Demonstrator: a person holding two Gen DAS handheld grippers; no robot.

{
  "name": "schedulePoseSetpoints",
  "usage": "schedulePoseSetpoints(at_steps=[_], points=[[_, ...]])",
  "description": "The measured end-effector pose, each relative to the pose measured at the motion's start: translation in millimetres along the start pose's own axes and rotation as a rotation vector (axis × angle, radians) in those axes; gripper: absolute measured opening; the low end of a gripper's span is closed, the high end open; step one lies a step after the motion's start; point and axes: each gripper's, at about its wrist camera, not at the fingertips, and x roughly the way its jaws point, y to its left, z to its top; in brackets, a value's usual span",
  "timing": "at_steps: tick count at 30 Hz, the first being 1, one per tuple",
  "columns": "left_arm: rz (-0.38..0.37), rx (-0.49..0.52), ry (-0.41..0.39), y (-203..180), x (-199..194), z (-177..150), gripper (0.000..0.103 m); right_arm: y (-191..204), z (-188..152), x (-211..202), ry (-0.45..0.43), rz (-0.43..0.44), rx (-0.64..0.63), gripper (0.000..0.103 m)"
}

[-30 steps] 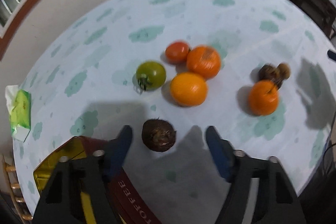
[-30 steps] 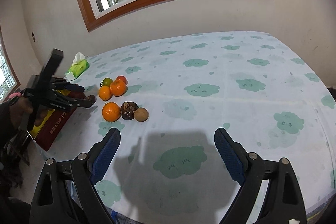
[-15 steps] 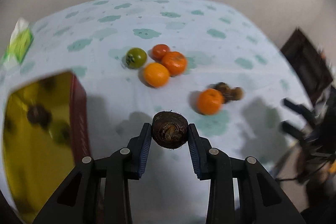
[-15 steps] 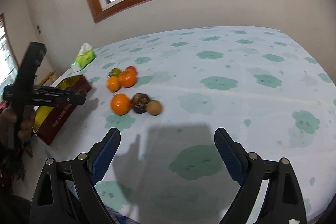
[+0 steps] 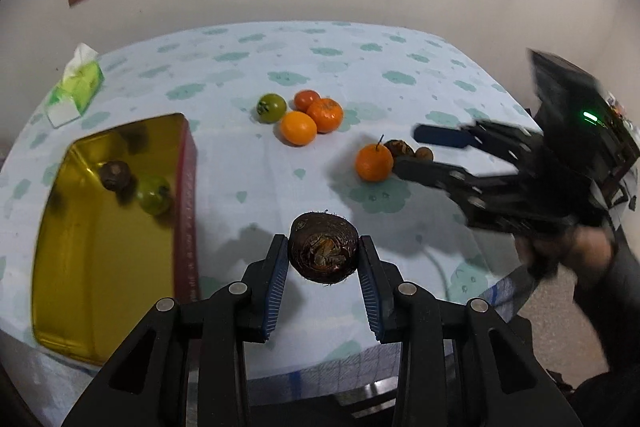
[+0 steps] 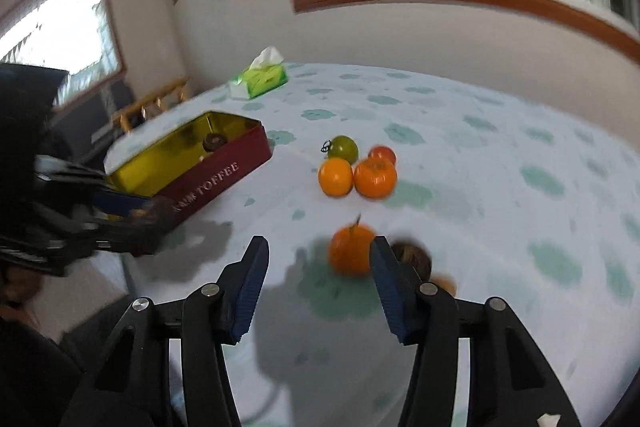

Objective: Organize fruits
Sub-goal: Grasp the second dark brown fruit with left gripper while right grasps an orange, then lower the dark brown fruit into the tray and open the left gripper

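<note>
Now we hold dark brown fruit point(image 5: 323, 247) pinched in left tongs point(image 5: 323, 267), lifted above desk point(image 5: 240, 163) near front edge. Right tongs point(image 6: 318, 275) spread wide, nothing between pads, hovering by stemmed orange point(image 6: 351, 254). Toffee tin point(image 5: 186, 187) sits at our left, lid off, gold inside; in it we see one dark brown fruit point(image 5: 115, 175) and one green tomato point(image 5: 154, 194), touching. Outside tin on desk: green tomato point(image 5: 272, 107), red tomato point(image 5: 307, 99), two oranges point(image 5: 298, 127) clustered. Tissue pack point(image 5: 74, 89) behind tin.
</note>
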Motion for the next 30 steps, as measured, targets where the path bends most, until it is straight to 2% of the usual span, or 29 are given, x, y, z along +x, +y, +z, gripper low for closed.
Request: schedulePoseSetpoints(at_steps=[6,9,11,12,13,17,20,23,30], points=[[-0.009,-0.018,-0.028,7.9,-14.5,-1.8,0.036,-1.2,19.0,43.6,0.161,-0.011,-0.218,0.05],[-0.007,-0.02,-0.031,8.8,-15.5,-1.4,0.036,-2.7,18.6,63.9,0.243,0.016,-0.267,0.049],[-0.008,-0.024,-0.031,10.0,-15.5,-1.5,0.036,-2.0,16.3,70.3,0.271,0.009,-0.294,0.044],[-0.005,-0.028,-0.032,11.5,-15.6,-1.7,0.036,-2.3,16.6,73.1,0.282,-0.012,-0.307,0.037],[-0.003,-0.032,-0.033,13.5,-15.8,-1.9,0.036,-4.8,18.7,73.6,0.291,-0.015,-0.297,0.035],[-0.001,-0.062,-0.047,22.0,-19.8,-4.3,0.036,3.8,19.2,60.9,0.256,-0.006,-0.255,0.035],[0.008,-0.091,-0.059,30.1,-22.2,-6.0,0.036,22.9,17.2,46.1,0.166,0.049,-0.18,0.035],[0.021,-0.113,-0.063,38.2,-25.1,-7.1,0.036,42.5,11.0,49.1,0.114,0.024,-0.127,0.035],[0.094,-0.137,-0.123,57.5,-42.9,-9.4,0.036,52.6,6.3,67.5,0.103,-0.002,-0.011,0.035]])
